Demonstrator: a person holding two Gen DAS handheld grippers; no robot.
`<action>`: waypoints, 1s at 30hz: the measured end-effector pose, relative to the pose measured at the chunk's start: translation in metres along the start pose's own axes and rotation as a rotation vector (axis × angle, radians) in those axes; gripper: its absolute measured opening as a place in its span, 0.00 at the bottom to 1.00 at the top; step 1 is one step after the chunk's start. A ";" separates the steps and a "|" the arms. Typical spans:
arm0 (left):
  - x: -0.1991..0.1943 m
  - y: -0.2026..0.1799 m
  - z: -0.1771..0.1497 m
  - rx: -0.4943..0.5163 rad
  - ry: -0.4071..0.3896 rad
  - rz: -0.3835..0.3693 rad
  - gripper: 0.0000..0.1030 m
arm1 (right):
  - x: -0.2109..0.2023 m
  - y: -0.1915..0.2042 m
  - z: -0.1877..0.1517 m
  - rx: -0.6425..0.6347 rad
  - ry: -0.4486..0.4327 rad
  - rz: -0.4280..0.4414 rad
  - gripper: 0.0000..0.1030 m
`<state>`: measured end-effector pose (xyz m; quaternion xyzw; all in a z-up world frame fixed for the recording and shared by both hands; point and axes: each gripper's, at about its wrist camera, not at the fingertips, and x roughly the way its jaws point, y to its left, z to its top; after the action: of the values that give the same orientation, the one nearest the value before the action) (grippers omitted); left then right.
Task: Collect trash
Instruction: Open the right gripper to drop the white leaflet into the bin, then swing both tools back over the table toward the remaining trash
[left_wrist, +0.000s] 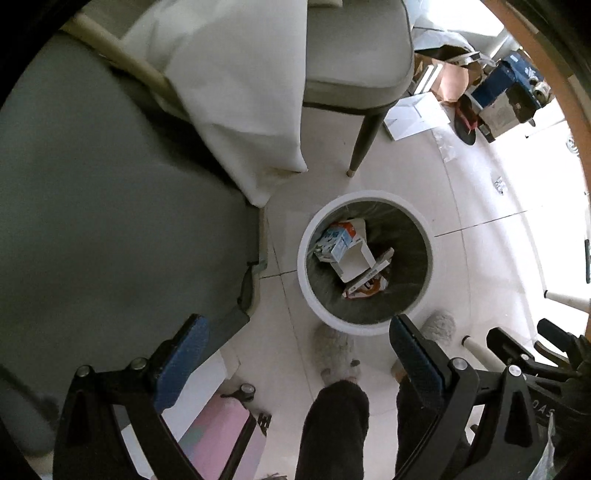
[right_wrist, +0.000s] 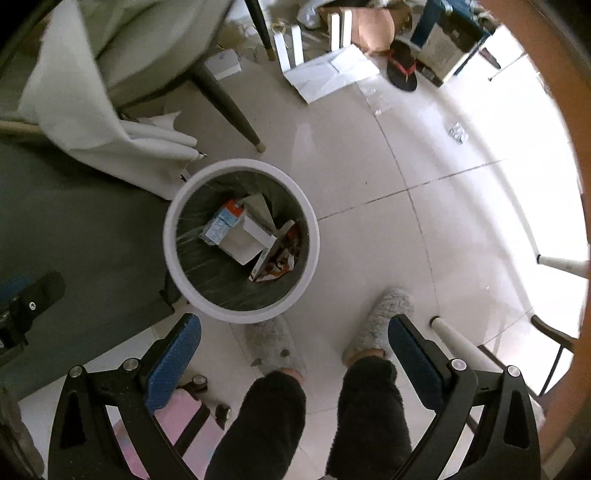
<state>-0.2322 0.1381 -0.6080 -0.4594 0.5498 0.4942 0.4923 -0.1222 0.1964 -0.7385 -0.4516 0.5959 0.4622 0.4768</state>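
A round white trash bin (left_wrist: 306, 280) with a dark liner stands on the tiled floor; it also shows in the right wrist view (right_wrist: 314, 236). Inside lie a blue and white carton (left_wrist: 334, 240) (right_wrist: 221, 225), a white box (left_wrist: 352, 262) (right_wrist: 243, 240) and an orange printed package (left_wrist: 369, 286) (right_wrist: 279, 262). My left gripper (left_wrist: 301, 339) is open and empty, held high above the bin's near rim. My right gripper (right_wrist: 295, 341) is open and empty, above the floor just right of the bin.
A dark grey table (left_wrist: 110, 221) with a white cloth (left_wrist: 236, 92) lies left. A grey chair (left_wrist: 358, 62) stands behind the bin. The person's legs and fluffy slippers (right_wrist: 380, 325) are below. Boxes, papers (right_wrist: 332, 70) and clutter lie at the back. A pink case (right_wrist: 177, 417) sits lower left.
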 end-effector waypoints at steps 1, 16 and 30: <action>-0.007 0.001 -0.002 0.001 -0.001 0.003 0.98 | -0.010 0.002 -0.002 -0.004 -0.005 0.000 0.99; -0.162 0.005 -0.046 0.032 -0.066 0.013 0.98 | -0.180 0.019 -0.044 0.004 -0.078 0.043 0.99; -0.336 -0.102 -0.006 0.276 -0.375 -0.006 0.98 | -0.354 -0.087 -0.072 0.329 -0.276 0.203 0.99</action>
<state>-0.1002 0.1291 -0.2826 -0.2896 0.5095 0.4897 0.6456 0.0004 0.1455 -0.3915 -0.2382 0.6347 0.4619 0.5719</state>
